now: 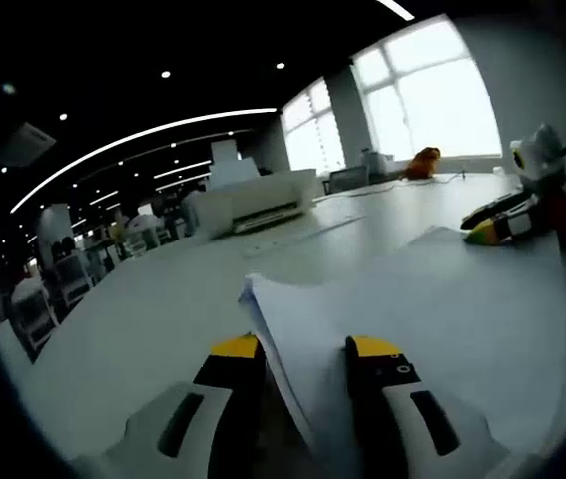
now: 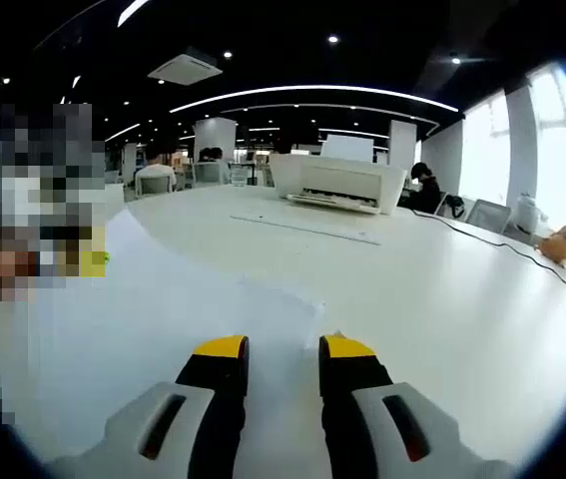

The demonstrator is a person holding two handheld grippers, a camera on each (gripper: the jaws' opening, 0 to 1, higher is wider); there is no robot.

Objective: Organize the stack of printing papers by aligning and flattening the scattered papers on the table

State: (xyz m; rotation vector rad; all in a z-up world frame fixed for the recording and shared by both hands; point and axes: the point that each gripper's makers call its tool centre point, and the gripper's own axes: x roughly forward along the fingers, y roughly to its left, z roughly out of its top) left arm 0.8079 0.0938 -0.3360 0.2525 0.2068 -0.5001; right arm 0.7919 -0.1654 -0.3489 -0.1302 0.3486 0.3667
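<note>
Left tool [image 1: 304,351]: seen low in the left gripper view, its yellow-tipped jaws spread, with the corner of the paper stack [image 1: 432,319] lying between them; no pinching of the sheets can be made out.
Paper stack: spread on the white worktop [image 1: 163,299], the near corner slightly lifted and layered edges shown along its left side; in the right gripper view the sheets [image 2: 163,319] are seen as a pale sheet running from under the jaws towards the left.
Right tool [image 2: 283,349]: its jaws are held a narrow gap apart above the edge of the paper; whether anything is pinched cannot be told. In the left gripper view it is seen at the far right [image 1: 502,222], resting at the far edge of the stack.
Printer [image 1: 258,200]: set further back on the worktop, well apart from the stack, white, with a sheet standing in its top tray.
Orange object [image 1: 423,160]: placed by the window, far across the worktop; what it is cannot be told.
</note>
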